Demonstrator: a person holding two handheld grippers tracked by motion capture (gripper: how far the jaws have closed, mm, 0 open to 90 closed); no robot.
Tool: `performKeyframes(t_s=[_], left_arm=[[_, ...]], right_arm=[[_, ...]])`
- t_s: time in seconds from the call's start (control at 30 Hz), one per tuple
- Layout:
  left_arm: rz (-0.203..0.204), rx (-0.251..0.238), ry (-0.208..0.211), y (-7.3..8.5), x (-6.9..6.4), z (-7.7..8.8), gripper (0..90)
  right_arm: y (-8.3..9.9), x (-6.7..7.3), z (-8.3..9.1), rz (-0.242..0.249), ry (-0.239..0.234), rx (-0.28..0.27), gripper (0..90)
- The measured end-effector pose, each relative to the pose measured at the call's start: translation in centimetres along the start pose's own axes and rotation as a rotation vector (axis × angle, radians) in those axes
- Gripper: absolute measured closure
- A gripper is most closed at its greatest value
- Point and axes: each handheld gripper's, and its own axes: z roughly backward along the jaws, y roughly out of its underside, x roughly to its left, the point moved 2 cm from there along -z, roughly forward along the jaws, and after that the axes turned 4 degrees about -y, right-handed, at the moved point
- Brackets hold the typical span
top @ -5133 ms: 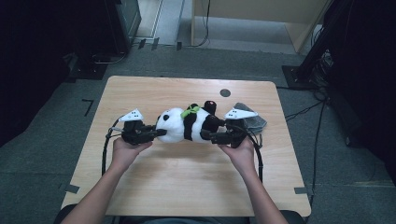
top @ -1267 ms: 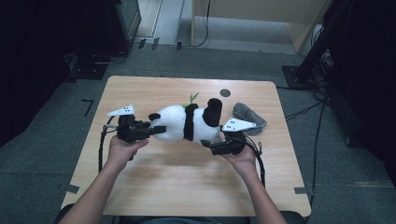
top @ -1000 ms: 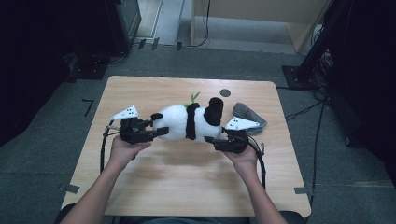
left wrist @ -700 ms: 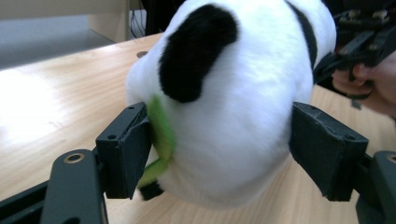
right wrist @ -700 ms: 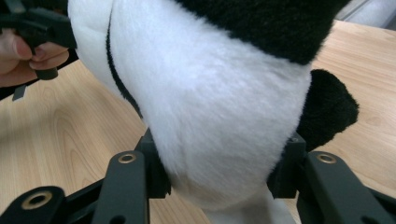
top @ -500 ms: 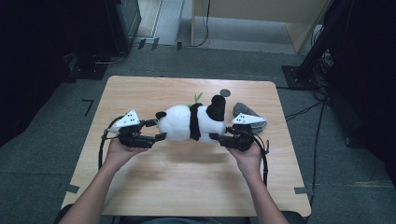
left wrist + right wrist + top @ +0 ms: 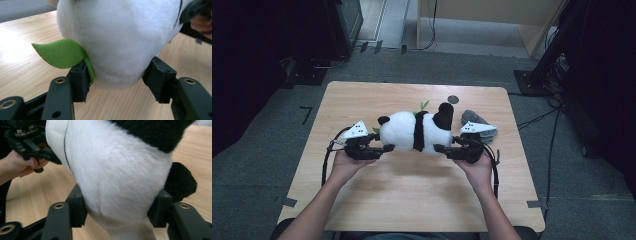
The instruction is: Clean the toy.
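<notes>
The plush panda is lying on its side at the middle of the wooden surface, its long axis running left to right across the high view, the white head end to the left and the black-limbed end to the right. A green felt leaf is sticking out by the head end, and a second one is showing at the toy's upper edge.

The left gripper is sitting at the toy's left end, and its jaws have just been closing; in the left gripper view the fingers are pressing on either side of the white plush, one pinning the leaf's base. The right gripper is sitting at the right end, and its jaws have just been opening; in the right gripper view its fingers are flanking the white body and look to be touching the fur, though how firmly cannot be told.

Both hands are equally near, one at each end of the axis. A grey cloth-like thing is lying just beyond the right gripper, toward the upper right.
</notes>
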Motion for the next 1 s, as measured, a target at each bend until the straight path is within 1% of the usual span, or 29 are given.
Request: performKeyframes(t_s=[0.07, 0.13, 0.2, 0.23, 0.3, 0.37, 0.47, 0.5, 0.57, 0.63, 0.7, 0.77, 0.8, 0.83, 0.87, 0.93, 1.0], left_arm=[[0.022, 0.019, 0.002, 0.1, 0.2, 0.0, 43.4], [0.055, 0.029, 0.005, 0.2, 0.4, 0.0, 43.4], [0.101, 0.033, 0.008, 0.3, 0.7, -0.1, 43.3], [0.118, 0.031, 0.011, 0.3, 0.8, 0.0, 43.3], [0.140, 0.029, 0.015, 0.3, 1.0, 0.0, 43.4], [0.136, 0.029, 0.011, 0.3, 1.0, 0.1, 43.4], [0.126, 0.027, 0.006, 0.3, 0.8, 0.1, 42.3], [0.123, 0.031, 0.008, 0.3, 0.8, 0.1, 41.8], [0.113, 0.040, 0.009, 0.3, 0.6, 0.1, 41.6], [0.104, 0.035, 0.008, 0.3, 0.5, 0.1, 41.5], [0.071, 0.017, -0.001, 0.2, 0.4, 0.1, 40.1], [0.022, 0.007, -0.017, 0.3, 0.1, 0.1, 37.6], [0.004, 0.009, -0.029, 0.3, -0.1, 0.0, 37.2], [0.008, 0.013, -0.037, 0.3, -0.2, -0.1, 37.4], [0.024, 0.019, -0.039, 0.3, -0.2, -0.2, 39.7], [0.058, 0.023, -0.041, 0.2, -0.2, -0.3, 47.6], [0.084, 0.010, -0.040, 0.0, -0.1, -0.3, 53.7]], right_arm=[[0.1, -0.1, -0.2, 0.006, -0.006, 0.013, 35.0], [0.2, -0.1, -0.3, 0.008, -0.011, 0.017, 31.7], [0.2, -0.2, -0.5, 0.006, -0.015, 0.026, 30.5], [0.3, -0.2, -0.6, 0.012, -0.013, 0.034, 30.5], [0.3, -0.2, -0.6, 0.015, -0.009, 0.043, 30.4], [0.4, -0.2, -0.7, 0.009, -0.013, 0.039, 30.3], [0.3, -0.2, -0.6, 0.021, -0.009, 0.037, 30.2], [0.3, -0.2, -0.6, 0.023, -0.005, 0.033, 32.3], [0.2, -0.1, -0.3, 0.021, 0.015, 0.034, 40.1], [0.1, -0.1, -0.1, 0.010, 0.019, 0.028, 43.3], [0.0, -0.1, 0.0, -0.014, 0.011, 0.025, 44.0], [0.0, -0.2, 0.0, -0.041, 0.003, 0.016, 44.9], [0.0, -0.3, 0.1, -0.058, 0.001, 0.010, 45.0], [0.0, -0.3, 0.1, -0.063, 0.001, 0.002, 45.0], [0.0, -0.3, 0.1, -0.053, 0.007, -0.003, 44.6], [0.0, -0.2, 0.0, -0.040, 0.016, -0.004, 42.6], [0.0, -0.3, 0.0, -0.047, 0.003, -0.006, 38.9]])
